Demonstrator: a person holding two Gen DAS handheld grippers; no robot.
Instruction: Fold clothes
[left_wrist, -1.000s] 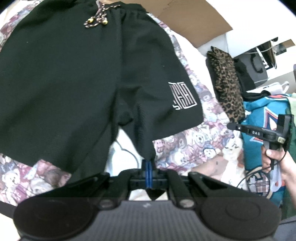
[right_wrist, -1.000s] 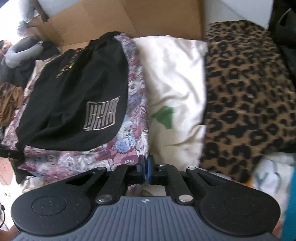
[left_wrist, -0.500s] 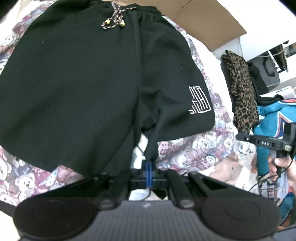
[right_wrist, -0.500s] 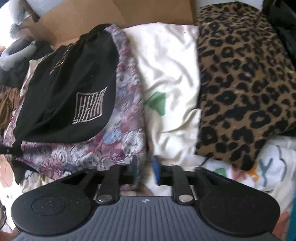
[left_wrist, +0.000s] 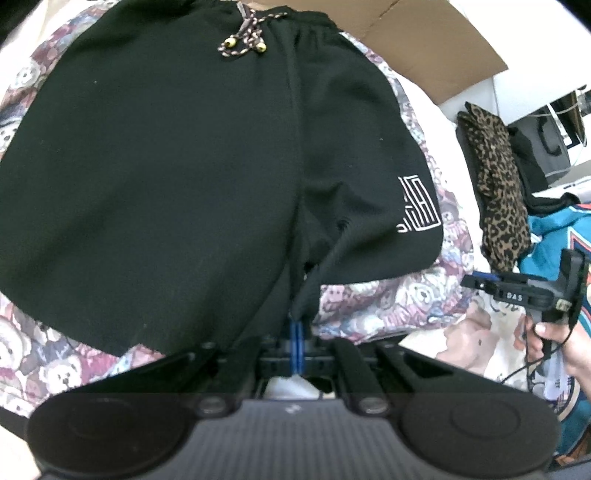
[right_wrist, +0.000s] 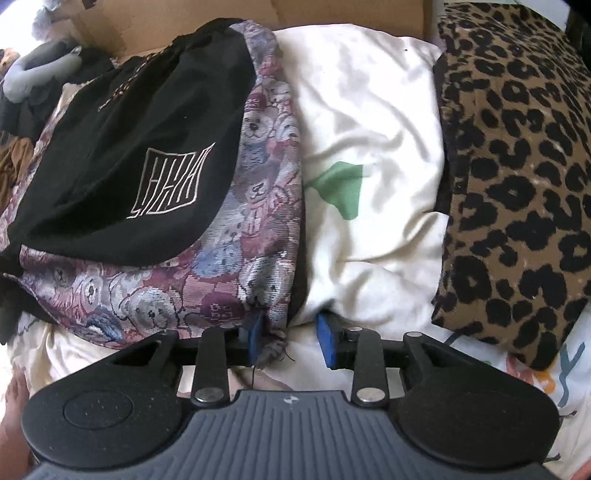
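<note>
The left gripper (left_wrist: 297, 332) pinches the inner hem of the black shorts (left_wrist: 166, 166). The right gripper (right_wrist: 291, 339), jaws spread, sits at the teddy-bear blanket (right_wrist: 229, 266) corner beneath the shorts.

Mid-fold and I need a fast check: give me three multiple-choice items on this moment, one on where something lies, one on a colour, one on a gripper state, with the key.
1. The black shorts lie on:
A. the teddy-bear print blanket
B. the leopard-print cushion
C. the cardboard

2. The beads on the drawstring are:
A. red
B. yellow
C. white

3. The right gripper is:
A. shut on the shorts
B. shut on the cushion
C. open

Key: 1 A, bear print shows around the shorts' edges in both views. 2 B, two yellow beads hang at the cord ends below the waistband. 3 C, its blue fingers stand apart by the blanket's corner, holding nothing, while the left gripper is shut on the shorts' hem.
</note>
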